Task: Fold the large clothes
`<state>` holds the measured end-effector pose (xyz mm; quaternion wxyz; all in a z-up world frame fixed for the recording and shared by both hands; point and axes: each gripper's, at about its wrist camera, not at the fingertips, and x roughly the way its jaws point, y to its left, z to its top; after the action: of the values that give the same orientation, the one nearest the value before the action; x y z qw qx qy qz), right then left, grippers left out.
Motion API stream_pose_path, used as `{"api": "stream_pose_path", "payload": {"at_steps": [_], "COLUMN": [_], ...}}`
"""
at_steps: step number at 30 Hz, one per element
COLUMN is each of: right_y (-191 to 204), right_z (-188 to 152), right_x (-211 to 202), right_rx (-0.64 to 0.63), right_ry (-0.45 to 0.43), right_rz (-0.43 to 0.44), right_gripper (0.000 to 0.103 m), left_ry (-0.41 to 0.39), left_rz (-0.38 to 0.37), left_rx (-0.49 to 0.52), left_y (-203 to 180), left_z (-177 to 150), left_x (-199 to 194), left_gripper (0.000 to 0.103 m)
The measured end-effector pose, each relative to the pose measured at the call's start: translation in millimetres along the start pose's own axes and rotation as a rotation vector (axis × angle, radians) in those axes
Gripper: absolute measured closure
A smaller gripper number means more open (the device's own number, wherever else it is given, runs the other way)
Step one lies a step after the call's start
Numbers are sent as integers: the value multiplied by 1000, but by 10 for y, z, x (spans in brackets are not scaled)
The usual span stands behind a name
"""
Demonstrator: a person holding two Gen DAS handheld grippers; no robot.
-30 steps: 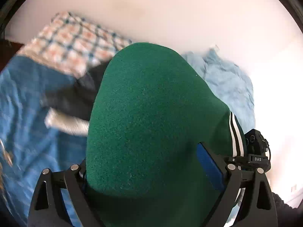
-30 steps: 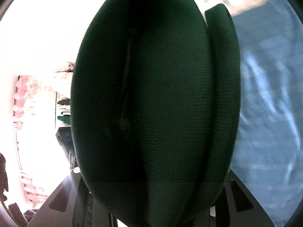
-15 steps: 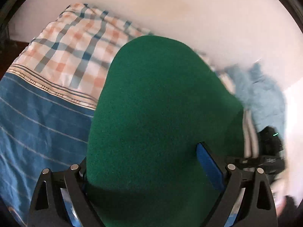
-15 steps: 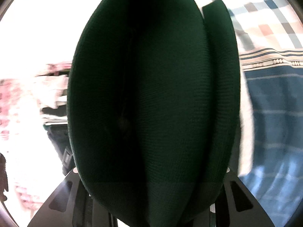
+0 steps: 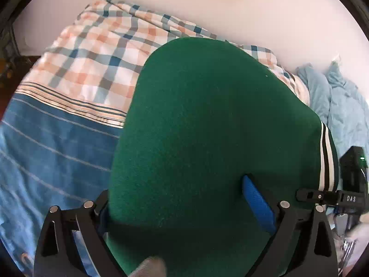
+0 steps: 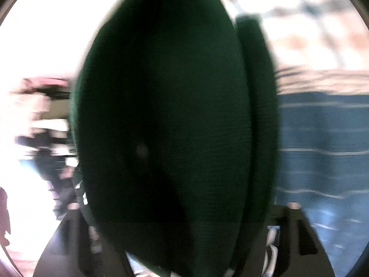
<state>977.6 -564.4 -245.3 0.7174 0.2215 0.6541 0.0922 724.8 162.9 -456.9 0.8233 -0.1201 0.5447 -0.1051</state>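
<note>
A thick green garment (image 5: 207, 138) with white and black stripes at its right edge fills most of the left wrist view. My left gripper (image 5: 184, 207) is shut on it, and the cloth bulges out between the two fingers and hides their tips. The same green garment (image 6: 166, 127) fills the blurred right wrist view. My right gripper (image 6: 180, 242) is shut on it, with a folded edge (image 6: 256, 115) of the garment standing to the right. The garment is lifted above the bed.
A blue striped bedsheet (image 5: 46, 166) covers the bed below. A checked orange and blue blanket (image 5: 103, 53) lies at its far end against a white wall. Light blue clothes (image 5: 341, 106) lie at the right. Blurred room clutter (image 6: 41, 127) shows left in the right wrist view.
Both grippers have swung with the green garment toward the checked blanket end of the bed. The dark clothes pile has left the left wrist view. The right wrist view is now blurred by motion.
</note>
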Motion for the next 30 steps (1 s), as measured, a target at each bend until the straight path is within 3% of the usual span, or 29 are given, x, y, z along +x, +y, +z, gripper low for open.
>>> {"api": "stream_pose_path", "payload": {"at_steps": [3, 5, 7, 9, 10, 11, 16, 19, 30], "right_y": [229, 402, 240, 329, 461, 445, 1042, 1253, 2024], "right_z": [-181, -376, -1146, -1597, -1726, -1947, -2945, -3373, -5300], "right_x": [-238, -420, -643, -919, -815, -1130, -1790, -2169, -4119], "right_rx": [-63, -111, -147, -167, -163, -159, -150, -142, -183], "right_ry": [-80, -147, -195, -247, -261, -272, -354, -398, -570], "right_rz": [-215, -369, -464, -543, -550, -554, -597, -602, -570], "right_gripper": [14, 13, 11, 10, 10, 9, 9, 9, 9], "left_ry": [-77, -124, -165, -195, -205, -214, -238, -260, -373], "left_rz": [127, 208, 257, 319, 337, 355, 347, 343, 316], "left_rx": [58, 89, 110, 128, 133, 137, 140, 146, 180], "left_y": [-154, -266, -383, -496, -537, -592, -775, -915, -1360], "left_z": [-127, -239, -387, -546, -623, -726, -1119, -1347, -2226], "left_x": [-300, -507, -740, -976, -1090, -1233, -1899, -2350, -3980], "left_gripper": [5, 4, 2, 1, 1, 1, 1, 1, 1]}}
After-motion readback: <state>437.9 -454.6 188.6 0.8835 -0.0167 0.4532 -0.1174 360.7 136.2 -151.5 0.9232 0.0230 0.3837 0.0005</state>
